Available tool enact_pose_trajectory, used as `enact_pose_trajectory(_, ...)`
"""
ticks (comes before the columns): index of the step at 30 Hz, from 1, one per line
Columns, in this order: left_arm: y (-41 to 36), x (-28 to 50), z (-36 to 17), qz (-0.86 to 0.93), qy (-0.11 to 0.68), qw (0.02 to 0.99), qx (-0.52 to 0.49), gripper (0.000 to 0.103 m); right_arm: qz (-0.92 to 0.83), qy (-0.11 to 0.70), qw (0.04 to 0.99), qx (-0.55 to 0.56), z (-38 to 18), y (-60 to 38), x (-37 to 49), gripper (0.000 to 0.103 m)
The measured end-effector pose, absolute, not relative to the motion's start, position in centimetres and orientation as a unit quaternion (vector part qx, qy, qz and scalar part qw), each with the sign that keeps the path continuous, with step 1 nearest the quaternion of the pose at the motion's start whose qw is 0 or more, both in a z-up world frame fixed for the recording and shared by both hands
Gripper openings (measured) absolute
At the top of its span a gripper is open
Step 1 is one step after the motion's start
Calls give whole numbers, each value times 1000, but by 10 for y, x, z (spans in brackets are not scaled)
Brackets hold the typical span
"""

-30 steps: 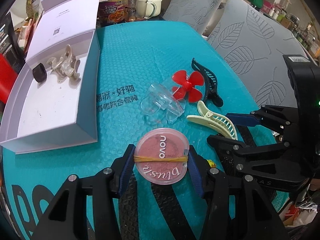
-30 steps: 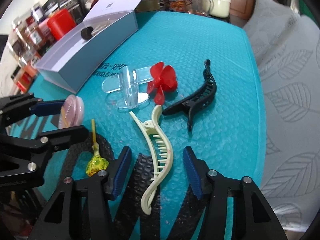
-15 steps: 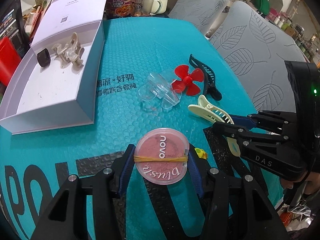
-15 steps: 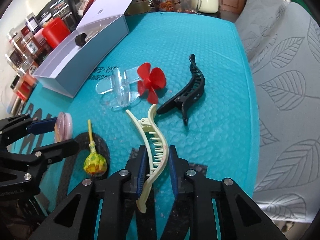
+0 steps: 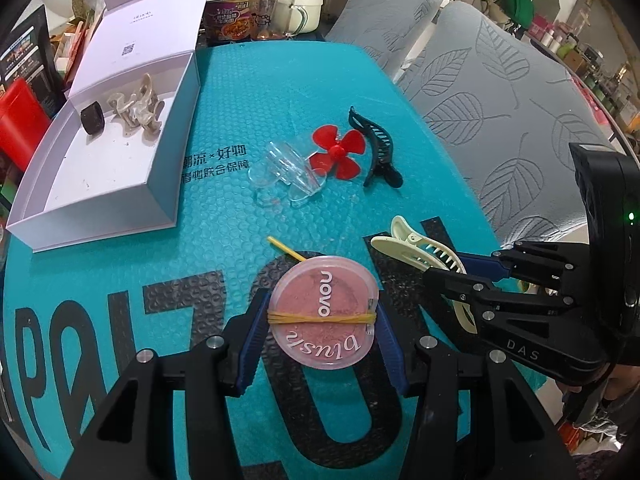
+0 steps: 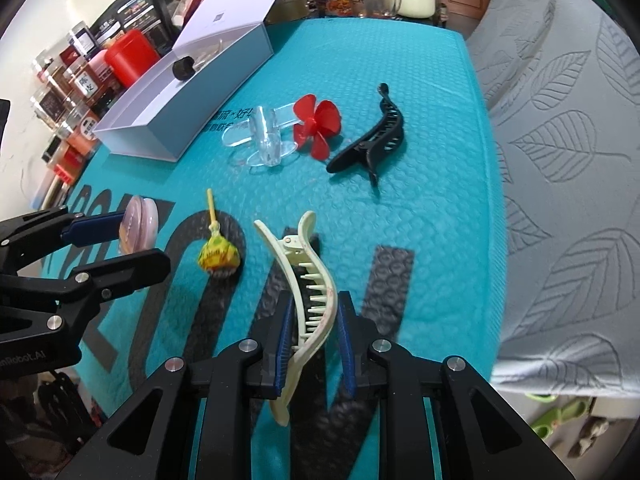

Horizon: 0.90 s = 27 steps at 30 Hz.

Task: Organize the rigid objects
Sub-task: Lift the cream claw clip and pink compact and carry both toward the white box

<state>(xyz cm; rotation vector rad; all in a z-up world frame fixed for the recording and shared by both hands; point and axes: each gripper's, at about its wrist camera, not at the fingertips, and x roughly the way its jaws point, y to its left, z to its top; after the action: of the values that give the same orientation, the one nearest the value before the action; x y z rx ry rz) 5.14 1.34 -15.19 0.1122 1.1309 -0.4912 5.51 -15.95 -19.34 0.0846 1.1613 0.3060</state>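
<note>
Teal table [image 5: 240, 80] below both tools. Left tool [image 5: 322, 326] grips blush [image 5: 323, 312]; right tool [image 6: 312, 320], clamped, holds cream clip [image 6: 308, 280]. Step: carrying. Next, likely: release into box [image 5: 160, 196], ahead-left.

On the bench [image 5: 248, 80] an open box [image 5: 168, 168] sits far left, a claw clip [image 5: 136, 108] and a small cylinder [image 5: 93, 119] inside it. Right of the box lie a clear stand [image 5: 280, 180], then a propeller [image 5: 338, 152], then a long hair clip [image 5: 376, 148]. Nearer, a lollipop [image 6: 218, 254] lies between a blush compact [image 5: 324, 316] on its left and a toothed hair clip [image 6: 308, 280] on its right
</note>
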Motion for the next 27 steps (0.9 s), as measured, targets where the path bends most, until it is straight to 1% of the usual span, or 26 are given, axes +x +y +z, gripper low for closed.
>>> enact_pose_trajectory(16, -2, 11, -98, -207, 503, 838, 38, 51, 149, 524, 837, 41, -146, -188, 15, 21)
enact_pose_trajectory(27, 5, -13, -66, -182, 476, 860, 25, 51, 188, 506, 841, 31, -117, -183, -7, 21)
